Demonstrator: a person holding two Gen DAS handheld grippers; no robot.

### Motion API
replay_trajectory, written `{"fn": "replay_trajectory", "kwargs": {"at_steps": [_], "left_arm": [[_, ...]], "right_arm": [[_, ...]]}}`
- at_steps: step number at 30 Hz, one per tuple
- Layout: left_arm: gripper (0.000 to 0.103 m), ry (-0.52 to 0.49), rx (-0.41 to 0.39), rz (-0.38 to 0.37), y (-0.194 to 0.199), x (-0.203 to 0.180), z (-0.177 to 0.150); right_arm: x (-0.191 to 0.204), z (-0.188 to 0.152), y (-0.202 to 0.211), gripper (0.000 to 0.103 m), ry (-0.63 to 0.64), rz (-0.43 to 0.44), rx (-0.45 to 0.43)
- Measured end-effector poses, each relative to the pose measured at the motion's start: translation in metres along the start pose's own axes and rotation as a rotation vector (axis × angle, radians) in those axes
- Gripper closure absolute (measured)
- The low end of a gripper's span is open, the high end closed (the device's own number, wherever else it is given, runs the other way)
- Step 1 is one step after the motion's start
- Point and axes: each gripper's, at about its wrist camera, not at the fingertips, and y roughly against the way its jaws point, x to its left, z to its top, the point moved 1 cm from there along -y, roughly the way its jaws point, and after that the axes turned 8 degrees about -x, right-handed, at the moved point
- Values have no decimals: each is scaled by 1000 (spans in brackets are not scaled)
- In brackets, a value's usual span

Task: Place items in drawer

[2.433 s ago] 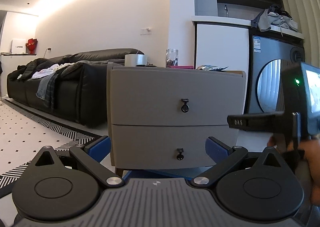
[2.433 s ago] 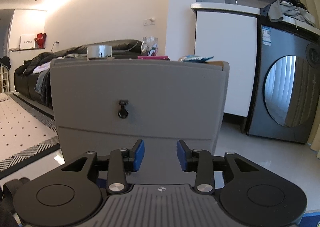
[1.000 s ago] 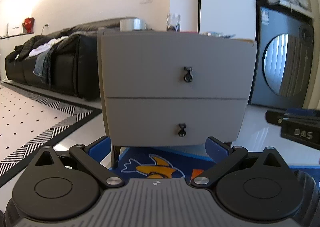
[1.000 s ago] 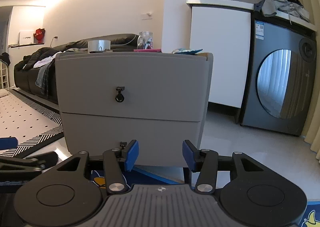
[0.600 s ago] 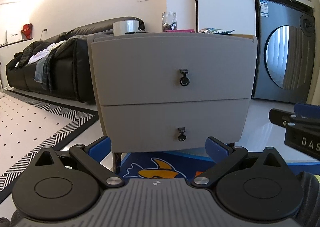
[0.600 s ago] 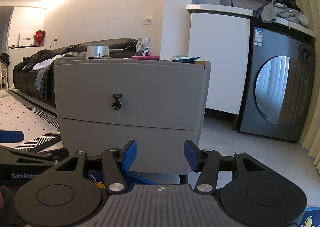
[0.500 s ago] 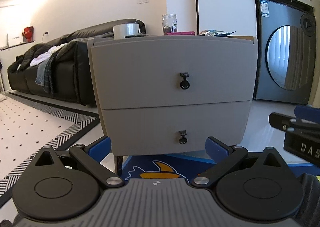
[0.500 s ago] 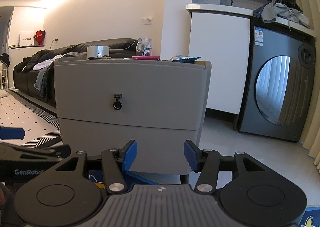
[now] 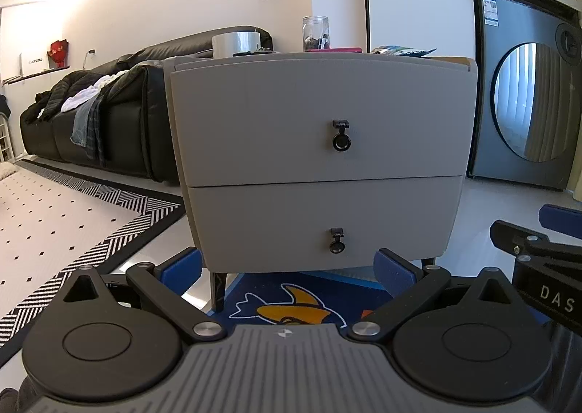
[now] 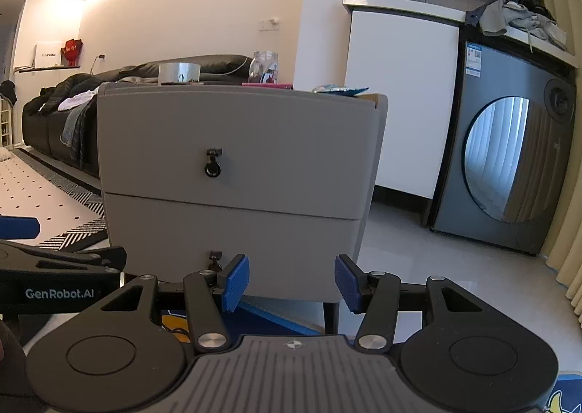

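A grey nightstand (image 9: 320,115) with two drawers stands ahead, and both drawers are shut. The upper drawer has a black ring pull (image 9: 341,141) and the lower drawer (image 9: 323,216) has another ring pull (image 9: 336,245). On top sit a tape roll (image 9: 236,44), a glass jar (image 9: 315,33), a pink flat item (image 9: 343,49) and a snack packet (image 9: 400,49). My left gripper (image 9: 289,267) is open and empty, low in front of the lower drawer. My right gripper (image 10: 292,280) is also open and empty, facing the nightstand (image 10: 240,144) near its right half.
A black sofa (image 9: 91,115) with clothes lies at the left, beyond a patterned rug (image 9: 72,209). A washing machine (image 10: 509,165) stands at the right beside a white cabinet (image 10: 400,104). A blue mat with a fish print (image 9: 291,307) lies under the nightstand.
The right gripper has drawn back from the upper drawer front and its fingers stand a little wider. The left gripper has come nearer the nightstand. Both drawers have stayed shut.
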Motion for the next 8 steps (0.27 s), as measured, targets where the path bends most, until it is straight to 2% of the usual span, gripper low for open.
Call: {"fn": "replay_trajectory", "kwargs": {"at_steps": [8], "left_arm": [[0, -6, 8, 1, -2, -1, -3]], "right_arm": [[4, -4, -2, 47, 5, 3, 11]]}}
